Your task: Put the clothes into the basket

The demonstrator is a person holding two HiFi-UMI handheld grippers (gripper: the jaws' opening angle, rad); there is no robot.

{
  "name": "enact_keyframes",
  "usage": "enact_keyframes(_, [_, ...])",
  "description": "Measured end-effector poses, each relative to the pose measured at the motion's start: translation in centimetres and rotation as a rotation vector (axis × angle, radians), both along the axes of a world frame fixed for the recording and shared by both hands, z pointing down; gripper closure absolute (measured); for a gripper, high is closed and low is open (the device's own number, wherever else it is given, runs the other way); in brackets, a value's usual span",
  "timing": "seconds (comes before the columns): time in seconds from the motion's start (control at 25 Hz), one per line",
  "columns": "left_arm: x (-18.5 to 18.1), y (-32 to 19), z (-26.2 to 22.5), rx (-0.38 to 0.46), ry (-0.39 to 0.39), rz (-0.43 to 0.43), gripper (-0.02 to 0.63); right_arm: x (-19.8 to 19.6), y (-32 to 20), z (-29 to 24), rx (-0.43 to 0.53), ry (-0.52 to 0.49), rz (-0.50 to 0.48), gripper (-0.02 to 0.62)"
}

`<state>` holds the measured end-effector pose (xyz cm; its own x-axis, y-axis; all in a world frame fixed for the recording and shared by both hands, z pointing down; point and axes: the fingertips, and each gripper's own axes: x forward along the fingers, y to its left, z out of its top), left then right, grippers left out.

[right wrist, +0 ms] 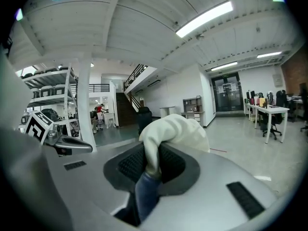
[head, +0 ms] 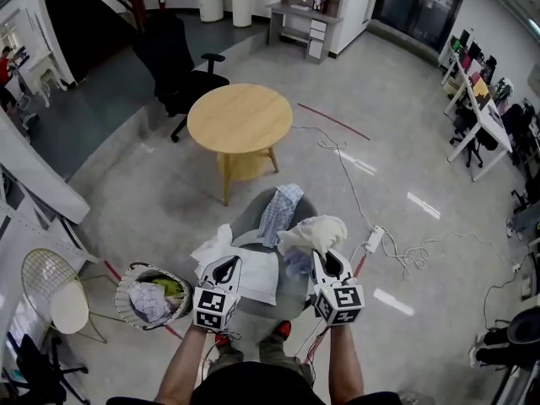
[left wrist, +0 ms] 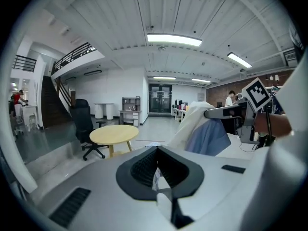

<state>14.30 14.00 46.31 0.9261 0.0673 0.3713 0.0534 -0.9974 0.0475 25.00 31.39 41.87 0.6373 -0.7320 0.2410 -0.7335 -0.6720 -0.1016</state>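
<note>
I have both jaws clenched: the left gripper (head: 221, 270) pinches a thin fold of the white cloth (head: 257, 281), and the right gripper (head: 330, 267) bites the cream garment (head: 319, 231) (a blue piece hangs with it). The basket (head: 125, 283) sits below and to the left of the left jaws, so that hand is nearer. I judge the load must swing leftward and down.

Soft cloth garments (head: 316, 230), glossy floor (head: 405, 142)

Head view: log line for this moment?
left gripper: shut on white cloth | right gripper: shut on cream cloth | basket: part filled
</note>
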Motion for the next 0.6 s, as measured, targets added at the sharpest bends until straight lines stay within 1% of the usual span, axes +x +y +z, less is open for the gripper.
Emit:
enact_keyframes(0.28, [-4.2, -5.8, -2.0, 0.003, 0.041, -0.123, 0.6, -3.0, -5.0, -3.2, 0.044, 0.046, -0.081, 0.518])
enact_keyframes(0.44, [-7.4, -9.1, -2.7, 0.016, 0.054, -0.189, 0.6, -5.6, -8.8, -4.5, 0.089, 0.05, -0.155, 0.518])
enact_keyframes(0.6, [-10.9, -12.6, -3.1, 0.029, 0.064, -0.256, 0.6, -8.7, -13.5, -5.3, 0.108, 0.064, -0.24, 0.518])
